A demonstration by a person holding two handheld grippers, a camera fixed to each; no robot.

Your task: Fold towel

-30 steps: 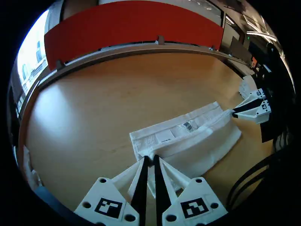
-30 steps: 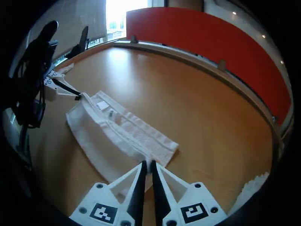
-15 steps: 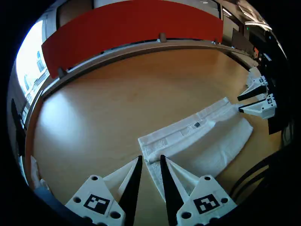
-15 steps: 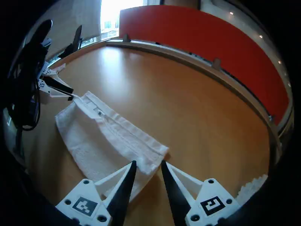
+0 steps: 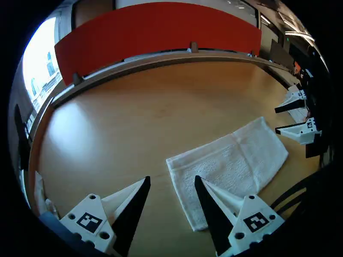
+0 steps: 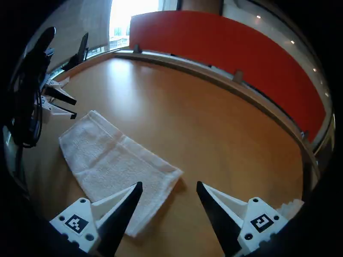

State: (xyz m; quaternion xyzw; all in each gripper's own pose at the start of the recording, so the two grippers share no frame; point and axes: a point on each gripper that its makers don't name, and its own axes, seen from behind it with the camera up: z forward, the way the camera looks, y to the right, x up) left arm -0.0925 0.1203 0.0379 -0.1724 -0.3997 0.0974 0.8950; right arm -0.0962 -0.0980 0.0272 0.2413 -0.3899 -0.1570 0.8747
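Watching for: the folded layers of the towel (image 5: 231, 160) sliding apart as you go in for the next fold.
Likely cause: limp terry with nothing pinning it. A fingertip that snags a loop, or pinches one layer alone, would drag a corner open.
Left gripper (image 5: 171, 177): jaws spread wide and empty, about as far from the red partition (image 5: 158, 30) as the towel is.
Right gripper (image 6: 168, 184): jaws also spread wide, gripping nothing, equally far from the partition.
Towel place: flat on the wooden table (image 5: 128, 115), well apart from the red partition, between your two grippers.
Towel look: white, nubby weave, a long rectangle. The edges are fairly square and the top is smooth, with a faint crease across the middle.
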